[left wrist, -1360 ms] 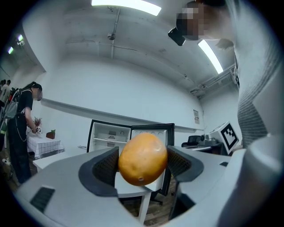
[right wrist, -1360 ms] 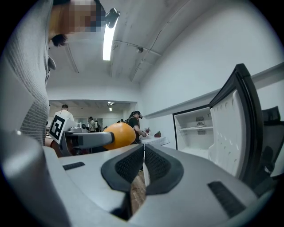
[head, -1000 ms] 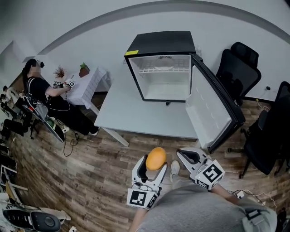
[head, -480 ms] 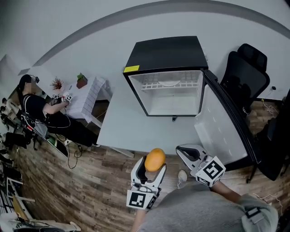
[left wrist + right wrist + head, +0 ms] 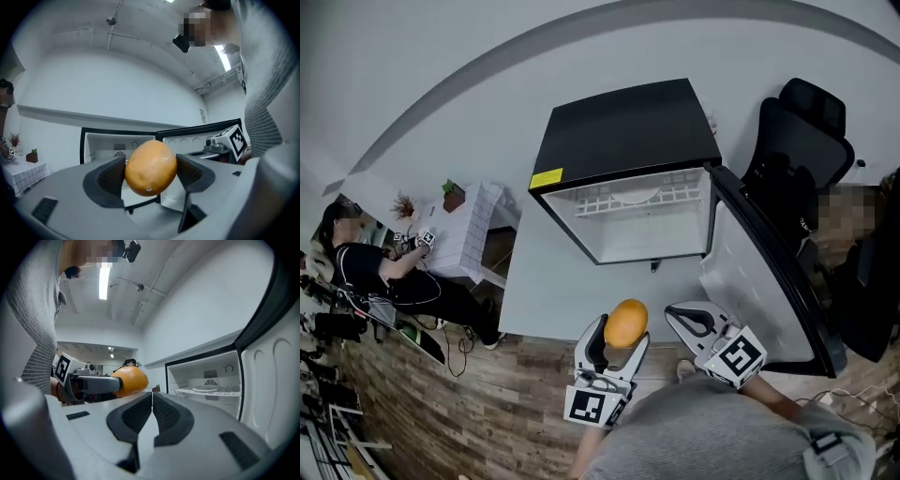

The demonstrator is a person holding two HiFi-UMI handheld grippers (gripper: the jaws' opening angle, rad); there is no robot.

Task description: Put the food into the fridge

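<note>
An orange round fruit (image 5: 625,323) is clamped between the jaws of my left gripper (image 5: 620,336), held over the near edge of a white table (image 5: 546,291). It fills the centre of the left gripper view as the fruit (image 5: 151,167). A small black fridge (image 5: 628,169) stands on the table with its door (image 5: 764,272) swung open to the right; its white inside (image 5: 642,225) holds a wire shelf. My right gripper (image 5: 684,316) is shut and empty, just right of the fruit. The right gripper view shows the fruit (image 5: 130,380) at its left and the fridge interior (image 5: 206,380) ahead.
Black office chairs (image 5: 792,141) stand right of the fridge. At far left a seated person (image 5: 370,267) works at a small white table (image 5: 464,230) with little plants. Wood floor (image 5: 441,412) lies below the table.
The fridge and table have drawn nearer and shifted left in the head view. Both grippers keep their pose; the fruit stays held.
</note>
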